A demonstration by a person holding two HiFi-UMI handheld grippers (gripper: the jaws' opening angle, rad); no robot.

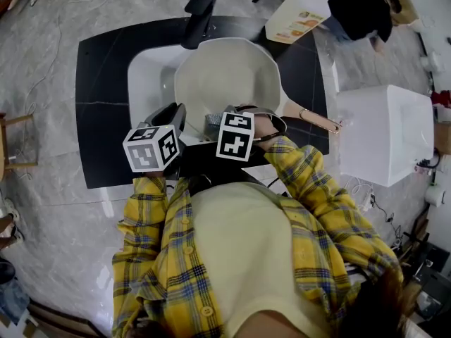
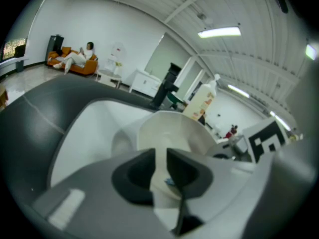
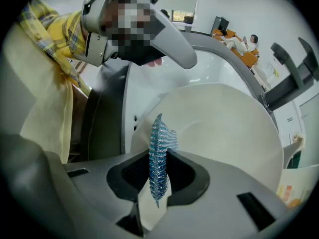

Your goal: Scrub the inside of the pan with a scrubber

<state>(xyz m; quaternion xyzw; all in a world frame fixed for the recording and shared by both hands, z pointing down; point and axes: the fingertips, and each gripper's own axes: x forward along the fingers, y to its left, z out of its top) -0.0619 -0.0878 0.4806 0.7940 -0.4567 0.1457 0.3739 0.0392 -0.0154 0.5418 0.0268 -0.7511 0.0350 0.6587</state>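
A cream pan (image 1: 225,76) lies tilted in the white sink (image 1: 148,69), its handle (image 1: 313,118) pointing right over the black counter. My left gripper (image 1: 176,115) is at the pan's near-left rim; in the left gripper view its jaws (image 2: 160,171) stand almost together with the cream rim (image 2: 169,131) running between them. My right gripper (image 1: 217,123) is at the near rim, shut on a blue sparkly scrubber (image 3: 159,153) that sticks up past the jaws (image 3: 159,176) in front of the pan's inside (image 3: 224,128).
A black faucet (image 1: 199,13) rises behind the sink. A white bottle with an orange label (image 1: 299,16) lies at the back right. A white box (image 1: 384,132) stands right of the counter. The person's yellow plaid sleeves fill the near side.
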